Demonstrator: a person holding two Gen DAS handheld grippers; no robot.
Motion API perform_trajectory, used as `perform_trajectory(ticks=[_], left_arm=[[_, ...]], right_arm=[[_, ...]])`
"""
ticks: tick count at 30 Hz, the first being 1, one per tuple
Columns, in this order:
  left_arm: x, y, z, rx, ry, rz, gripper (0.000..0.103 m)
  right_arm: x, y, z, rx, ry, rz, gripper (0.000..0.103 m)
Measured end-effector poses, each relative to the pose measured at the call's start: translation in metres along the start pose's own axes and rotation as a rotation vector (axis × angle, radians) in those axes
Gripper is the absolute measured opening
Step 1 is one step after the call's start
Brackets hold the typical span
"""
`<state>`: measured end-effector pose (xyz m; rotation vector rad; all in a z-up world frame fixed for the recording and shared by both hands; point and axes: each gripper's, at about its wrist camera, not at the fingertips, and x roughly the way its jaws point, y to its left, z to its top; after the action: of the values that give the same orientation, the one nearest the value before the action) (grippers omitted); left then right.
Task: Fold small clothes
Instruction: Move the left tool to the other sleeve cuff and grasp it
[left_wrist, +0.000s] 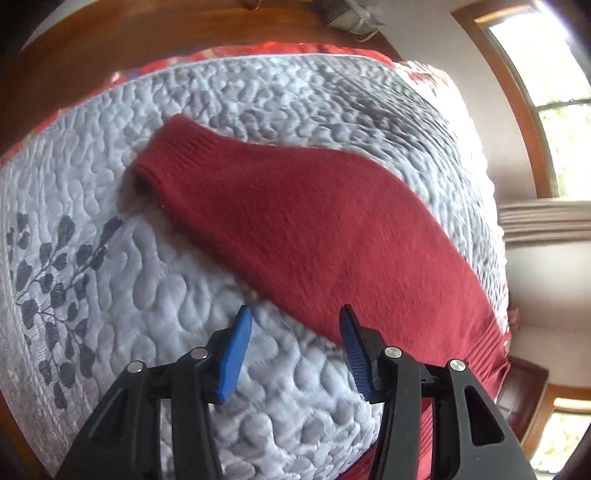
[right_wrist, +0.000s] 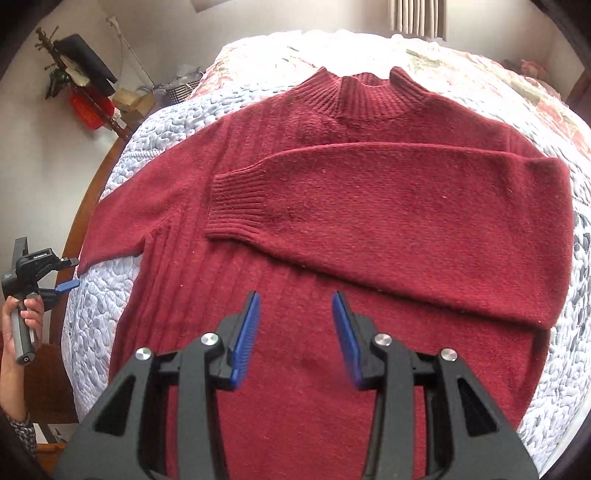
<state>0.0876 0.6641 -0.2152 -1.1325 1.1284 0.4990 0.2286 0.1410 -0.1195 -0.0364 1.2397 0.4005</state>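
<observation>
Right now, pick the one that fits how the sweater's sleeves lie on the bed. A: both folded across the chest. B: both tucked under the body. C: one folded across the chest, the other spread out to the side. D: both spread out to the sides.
C: one sleeve lies across the chest of the sweater with its cuff near the middle, while the other sleeve stretches out onto the quilt.

We see a quilted bed (left_wrist: 295, 92) with a wooden frame (left_wrist: 74, 48), pale walls (right_wrist: 48, 155), and bright wood-framed windows (left_wrist: 565, 110).
</observation>
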Motion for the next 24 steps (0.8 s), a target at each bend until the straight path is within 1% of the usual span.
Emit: perform_trajectory(ticks=[2,4,7,10,14,16,18,19,20,22,24], left_arm=[[0.007,0.010,0.009,-0.044,0.022,-0.021,0.049],[0.011,0.018,0.018,-0.073,0.027,-0.041,0.049],[0.016,0.026,0.033,-0.097,0.017,-0.051,0.049],[0.019,0.032,0.046,-0.115,-0.002,-0.034,0.049],[0.028,0.043,0.061,-0.155,-0.009,-0.056,0.050],[0.029,0.048,0.067,-0.178,-0.028,-0.072,0.049],[0.028,0.052,0.070,-0.206,-0.052,-0.085,0.039],[0.027,0.054,0.071,-0.217,-0.062,-0.089,0.028],[0.026,0.055,0.072,-0.223,-0.072,-0.089,0.024],[0.023,0.053,0.071,-0.208,-0.089,-0.078,0.010],[0.014,0.045,0.069,-0.172,-0.135,-0.061,0.008]], right_arm=[[0.002,0.006,0.001,0.001,0.002,-0.003,0.041],[0.007,0.012,0.003,0.000,0.006,-0.010,0.041],[0.012,0.019,0.006,-0.006,0.014,-0.025,0.041],[0.016,0.025,0.007,-0.008,0.018,-0.032,0.041],[0.019,0.028,0.006,-0.010,0.022,-0.043,0.041],[0.019,0.028,0.006,-0.011,0.024,-0.047,0.041],[0.017,0.027,0.005,-0.012,0.023,-0.052,0.041],[0.016,0.026,0.005,-0.012,0.022,-0.058,0.041],[0.015,0.024,0.004,-0.011,0.022,-0.061,0.041],[0.012,0.019,0.002,-0.004,0.021,-0.065,0.041],[0.009,0.014,0.000,0.002,0.019,-0.069,0.041]])
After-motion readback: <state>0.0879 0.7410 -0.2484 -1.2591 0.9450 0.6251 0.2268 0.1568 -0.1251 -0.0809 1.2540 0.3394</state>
